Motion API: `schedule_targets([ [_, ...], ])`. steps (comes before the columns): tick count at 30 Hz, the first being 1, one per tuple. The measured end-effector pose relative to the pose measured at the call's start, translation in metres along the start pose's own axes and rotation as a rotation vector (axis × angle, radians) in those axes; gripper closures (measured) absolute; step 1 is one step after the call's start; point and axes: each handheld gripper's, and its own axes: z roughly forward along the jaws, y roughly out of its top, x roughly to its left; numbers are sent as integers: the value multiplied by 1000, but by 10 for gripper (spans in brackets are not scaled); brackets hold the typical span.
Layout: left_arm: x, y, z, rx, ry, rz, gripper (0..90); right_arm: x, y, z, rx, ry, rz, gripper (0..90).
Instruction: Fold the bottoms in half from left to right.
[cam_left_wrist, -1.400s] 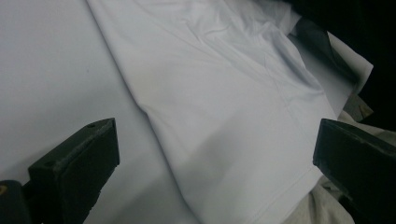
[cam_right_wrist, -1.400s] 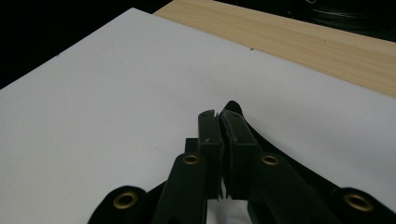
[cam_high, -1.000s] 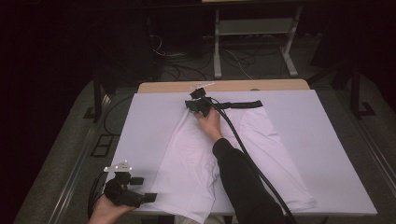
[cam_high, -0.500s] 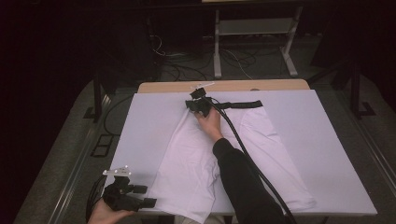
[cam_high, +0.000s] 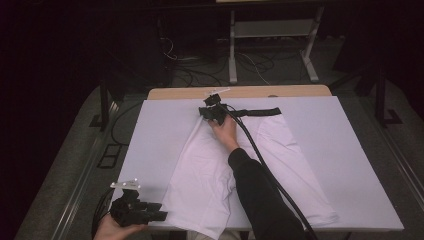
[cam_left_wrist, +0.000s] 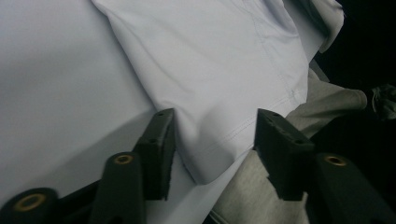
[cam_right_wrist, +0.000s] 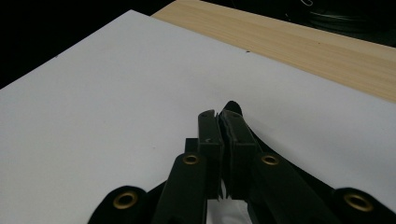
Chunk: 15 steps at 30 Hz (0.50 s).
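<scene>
- The left gripper (cam_high: 150, 214) slides in along the near edge of the table (cam_high: 165, 120), closer to the hem than a second ago, when it hung off the near left corner.
- Its jaws are spread wide, and in the left gripper view the near corner of the white trousers (cam_left_wrist: 219, 84) sits right between them, not yet pinched.
- That reads as a pick-up about to happen: one squeeze and that leg hem is caught.
- The right gripper (cam_high: 212, 114) has not budged at the far edge; its jaws are clenched on the black waistband (cam_high: 260, 111), with dark cloth poking out between the pads in the right gripper view.
- The trousers lie flat across the middle of the table, waistband far, both legs running to the near edge.
- With the waist pinned and the hem lined up, a fold looks likely next.
</scene>
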Motion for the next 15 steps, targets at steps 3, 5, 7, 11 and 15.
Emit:
schedule_targets([
  [3,1,0,1,7,0,6,582,0,0,0,0,-1,-2,855],
  [5,2,-1,1,8,10,7,654,0,0,0,-1,0,-2,855],
  [7,2,-1,2,10,13,10,709,0,0,0,0,0,-1,855],
  [11,3,-1,4,21,7,21,800,0,0,0,-2,2,2,855],
  [15,3,-1,6,32,-3,36,863,0,0,-1,-3,6,7,855],
])
